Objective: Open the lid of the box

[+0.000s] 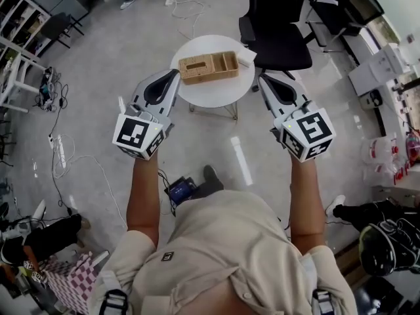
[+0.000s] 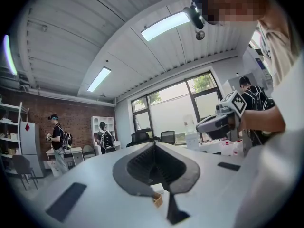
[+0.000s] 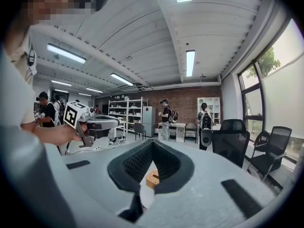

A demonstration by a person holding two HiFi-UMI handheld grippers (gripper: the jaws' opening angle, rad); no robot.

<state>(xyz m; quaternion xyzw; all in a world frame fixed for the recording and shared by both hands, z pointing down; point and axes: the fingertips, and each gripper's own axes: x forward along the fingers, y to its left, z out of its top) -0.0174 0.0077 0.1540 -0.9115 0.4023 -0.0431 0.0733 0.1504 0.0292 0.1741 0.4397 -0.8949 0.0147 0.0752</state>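
A woven tan box [image 1: 209, 67] lies on a small round white table [image 1: 213, 92]. A slotted lid covers its left part, and its right part shows open compartments. Both grippers are held up in the air on the near side of the table, apart from the box. My left gripper [image 1: 176, 73] is shut and empty, its tip over the table's left edge. My right gripper [image 1: 261, 77] is also shut and empty, just off the table's right edge. Below the closed jaws a sliver of the box [image 2: 156, 201] shows in the left gripper view, and more of the box [image 3: 152, 178] in the right gripper view.
A black office chair [image 1: 275, 38] stands right behind the table. Cables and a power strip [image 1: 58, 151] lie on the floor at left, and a small device [image 1: 180, 190] sits by the person's feet. Several people [image 3: 167, 120] stand by desks and shelves far off.
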